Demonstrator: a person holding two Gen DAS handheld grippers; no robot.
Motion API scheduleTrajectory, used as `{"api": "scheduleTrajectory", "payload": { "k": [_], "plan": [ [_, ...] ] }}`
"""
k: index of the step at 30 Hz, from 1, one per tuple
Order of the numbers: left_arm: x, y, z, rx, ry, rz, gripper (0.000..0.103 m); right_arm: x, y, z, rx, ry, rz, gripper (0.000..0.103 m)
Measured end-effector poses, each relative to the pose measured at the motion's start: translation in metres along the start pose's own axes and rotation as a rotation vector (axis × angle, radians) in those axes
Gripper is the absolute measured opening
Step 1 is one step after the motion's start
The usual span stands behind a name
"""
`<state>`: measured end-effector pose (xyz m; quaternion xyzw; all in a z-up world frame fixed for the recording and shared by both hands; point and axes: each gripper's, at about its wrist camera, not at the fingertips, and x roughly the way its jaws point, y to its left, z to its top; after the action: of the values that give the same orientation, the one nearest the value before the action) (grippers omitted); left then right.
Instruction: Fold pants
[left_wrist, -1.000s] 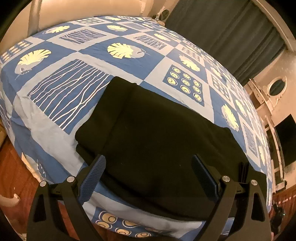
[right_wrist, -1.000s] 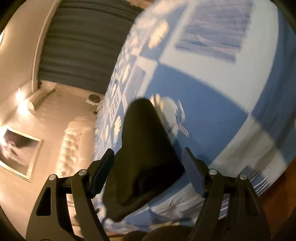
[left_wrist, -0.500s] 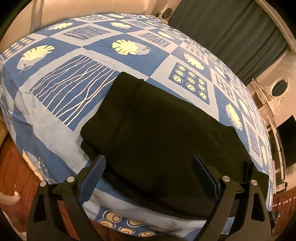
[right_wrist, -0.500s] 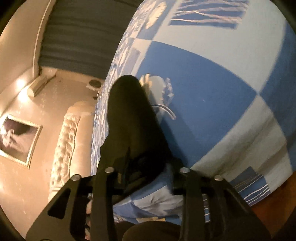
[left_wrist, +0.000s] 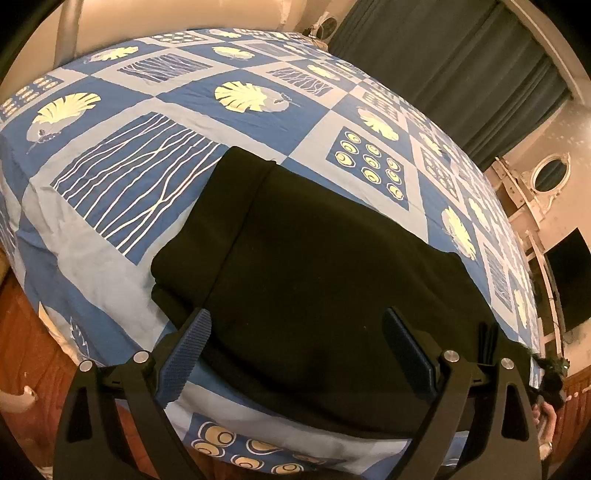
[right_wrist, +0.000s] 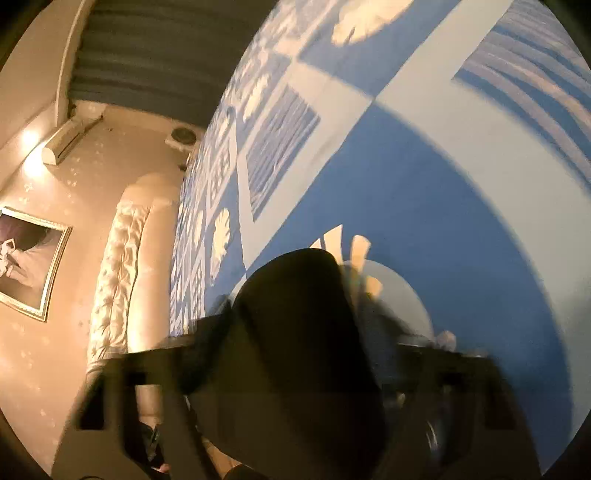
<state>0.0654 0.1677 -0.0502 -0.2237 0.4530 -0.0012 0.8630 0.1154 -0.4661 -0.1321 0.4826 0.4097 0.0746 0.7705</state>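
Observation:
Black pants (left_wrist: 325, 266) lie folded flat on the blue patterned bedspread (left_wrist: 155, 177), near its front edge. My left gripper (left_wrist: 295, 332) hovers open just above their near part, one blue-padded finger (left_wrist: 188, 347) at the left fold and the other over the cloth. In the blurred right wrist view, a bunched end of the pants (right_wrist: 295, 314) bulges up between the fingers of my right gripper (right_wrist: 299, 354). Its jaws are closing on that cloth, and the pads are hidden under it.
The bed fills both views, with wooden floor (left_wrist: 22, 332) below its front edge. A padded headboard (right_wrist: 122, 266) and a framed picture (right_wrist: 26, 262) line the wall. Dark curtains (left_wrist: 454, 74) hang beyond the far side. A hand (left_wrist: 543, 417) shows at the lower right.
The right gripper's jaws have closed in on the end of the pants and swept across the bed with it, rolling as they went. The left gripper has stayed in place, open.

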Motion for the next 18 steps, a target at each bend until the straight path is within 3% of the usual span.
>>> {"api": "scheduleTrajectory", "payload": {
  "k": [4,6,7,8,9,15,18],
  "plan": [
    [0.001,0.001,-0.001,0.001,0.003,-0.007,0.092,0.004,-0.006,0.002,-0.007,0.009,0.007,0.030],
    [0.000,0.002,0.000,0.008,0.007,-0.019,0.092,-0.001,-0.005,0.003,0.008,0.018,0.032,0.039],
    [-0.001,0.004,0.001,0.007,0.009,-0.027,0.092,-0.004,-0.003,0.004,0.014,0.012,0.033,0.050],
    [-0.004,0.007,0.004,-0.001,0.008,-0.047,0.092,-0.010,0.000,0.004,0.018,-0.002,0.031,0.061],
    [-0.008,0.013,0.008,-0.018,-0.003,-0.073,0.092,-0.016,0.006,0.005,0.017,-0.011,0.036,0.064],
    [-0.032,0.069,0.039,-0.154,-0.060,-0.244,0.092,-0.042,0.050,-0.021,-0.157,0.051,-0.024,0.076],
    [-0.021,0.099,0.046,-0.217,-0.018,-0.331,0.092,-0.053,0.062,-0.036,-0.194,0.047,-0.013,0.079]
  ]
}}
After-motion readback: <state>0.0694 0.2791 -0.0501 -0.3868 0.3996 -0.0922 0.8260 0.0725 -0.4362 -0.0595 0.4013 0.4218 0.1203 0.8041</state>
